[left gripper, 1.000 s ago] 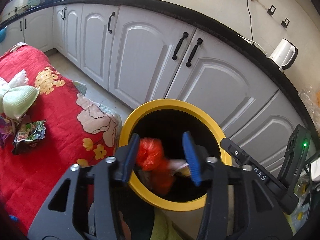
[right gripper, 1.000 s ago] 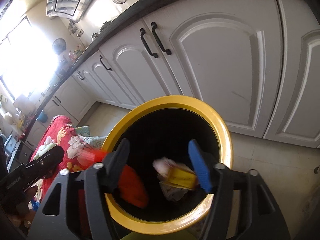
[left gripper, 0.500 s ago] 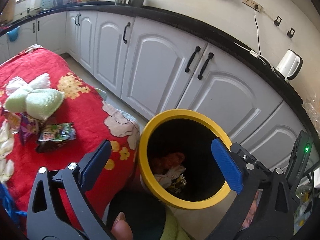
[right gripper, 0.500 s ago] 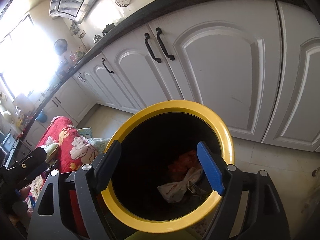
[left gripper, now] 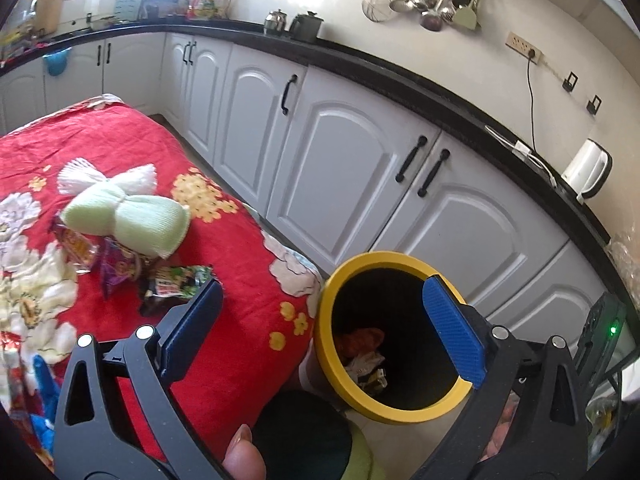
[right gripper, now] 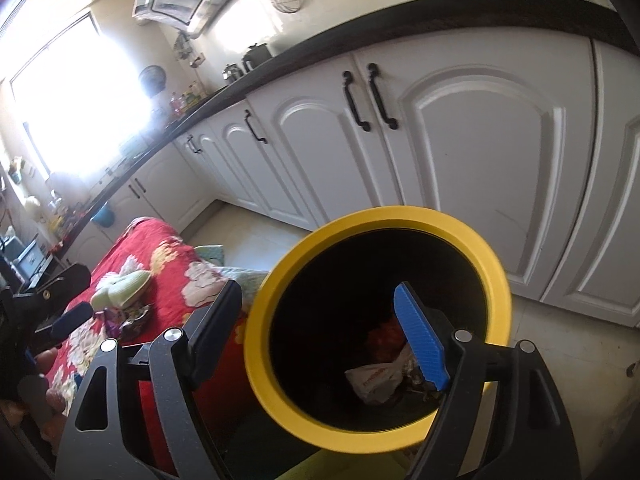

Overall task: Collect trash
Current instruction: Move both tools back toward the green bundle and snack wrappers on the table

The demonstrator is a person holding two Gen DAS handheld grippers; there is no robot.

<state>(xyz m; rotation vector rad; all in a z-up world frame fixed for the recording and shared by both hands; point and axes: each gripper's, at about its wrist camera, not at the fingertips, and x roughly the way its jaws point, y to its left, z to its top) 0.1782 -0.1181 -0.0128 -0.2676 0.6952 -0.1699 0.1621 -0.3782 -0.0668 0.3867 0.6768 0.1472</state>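
Holding crumpled wrappers [right gripper: 374, 378], the yellow-rimmed bin [left gripper: 404, 258] sits below both grippers' wide, empty jaws.

Left tongs [left gripper: 320, 340] are spread wide, nothing between the blue pads [left gripper: 454, 338] — both arms angled downward. A fingertip [left gripper: 244, 454] of the person's hand shows at the bottom edge, btwn the two black arms. Right tongs [right gripper: 320, 338] also stand apart & empty, tilted downward, one blue pad [right gripper: 420, 338] facing inward. In the right wrist view the left tongs appear at far left.
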